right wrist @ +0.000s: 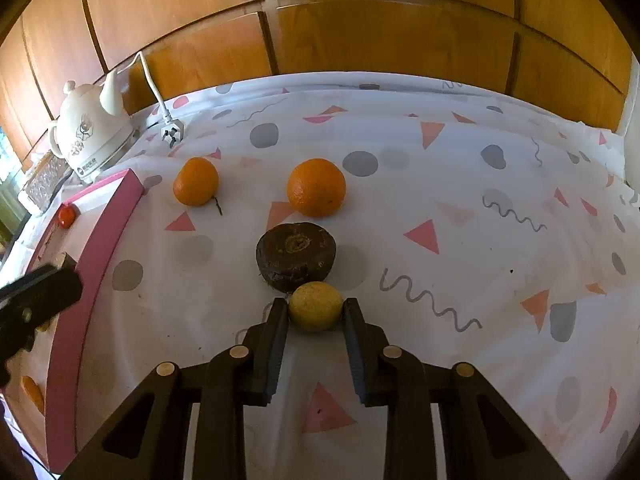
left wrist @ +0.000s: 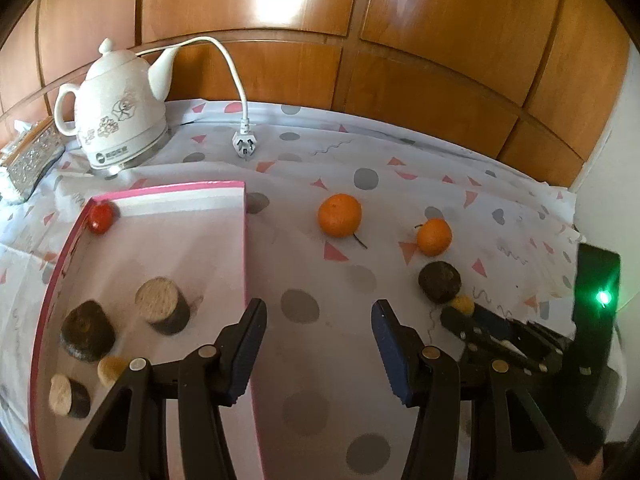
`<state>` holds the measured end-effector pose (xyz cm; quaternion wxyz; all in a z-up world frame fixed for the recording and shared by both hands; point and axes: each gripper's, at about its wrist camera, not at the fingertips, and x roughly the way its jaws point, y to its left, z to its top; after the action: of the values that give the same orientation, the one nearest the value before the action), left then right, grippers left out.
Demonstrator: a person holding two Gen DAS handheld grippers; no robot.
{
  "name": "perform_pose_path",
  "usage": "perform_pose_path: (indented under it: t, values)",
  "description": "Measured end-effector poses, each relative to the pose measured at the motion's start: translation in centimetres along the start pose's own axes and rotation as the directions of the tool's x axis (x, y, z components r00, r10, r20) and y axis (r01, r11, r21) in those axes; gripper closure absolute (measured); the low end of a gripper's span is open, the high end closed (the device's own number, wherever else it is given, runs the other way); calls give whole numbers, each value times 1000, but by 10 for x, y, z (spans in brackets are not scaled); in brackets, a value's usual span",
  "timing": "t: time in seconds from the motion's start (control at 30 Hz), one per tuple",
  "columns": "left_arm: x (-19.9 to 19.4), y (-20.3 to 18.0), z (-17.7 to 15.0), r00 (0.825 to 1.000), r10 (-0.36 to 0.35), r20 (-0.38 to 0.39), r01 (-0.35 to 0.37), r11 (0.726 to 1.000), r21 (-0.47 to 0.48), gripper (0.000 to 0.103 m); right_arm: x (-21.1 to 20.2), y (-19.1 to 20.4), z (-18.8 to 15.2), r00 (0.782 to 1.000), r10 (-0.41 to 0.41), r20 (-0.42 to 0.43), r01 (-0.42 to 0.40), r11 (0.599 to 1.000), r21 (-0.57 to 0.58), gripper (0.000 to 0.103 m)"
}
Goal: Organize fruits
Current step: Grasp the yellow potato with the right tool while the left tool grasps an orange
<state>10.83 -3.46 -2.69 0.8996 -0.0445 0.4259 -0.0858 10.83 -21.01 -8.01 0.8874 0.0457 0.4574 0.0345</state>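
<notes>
Fruits sit partly sorted: pink tray [left wrist: 168, 196] already holds 1 tomato [left wrist: 100, 217] and brown pieces; 2 oranges [right wrist: 316, 187] wait on my cloth. Right gripper [right wrist: 316, 312] appears clenched on the small yellow fruit [right wrist: 316, 306] for transfer. Left gripper [left wrist: 319, 346] hangs released above the tray edge.

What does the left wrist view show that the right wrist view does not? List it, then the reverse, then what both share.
Only the left wrist view: the dark cut pieces inside the pink box, and the open left gripper.

Only the right wrist view: the right gripper closed on the small yellow fruit, seen close.

Both: two oranges, the dark round piece, the white kettle, the red fruit.
</notes>
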Motion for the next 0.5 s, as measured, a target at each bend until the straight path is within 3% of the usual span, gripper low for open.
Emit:
perform_pose_path:
  t: [0.3, 0.5]
  values:
    - [30, -17, 25, 1000, 31, -5, -30, 999, 44, 48, 3, 5, 3, 999, -44, -7, 44, 999, -25, 75]
    - [60, -24, 37, 998, 49, -48, -46, 998, 53, 48, 4, 6, 3, 999, -50, -6, 50, 998, -36, 75]
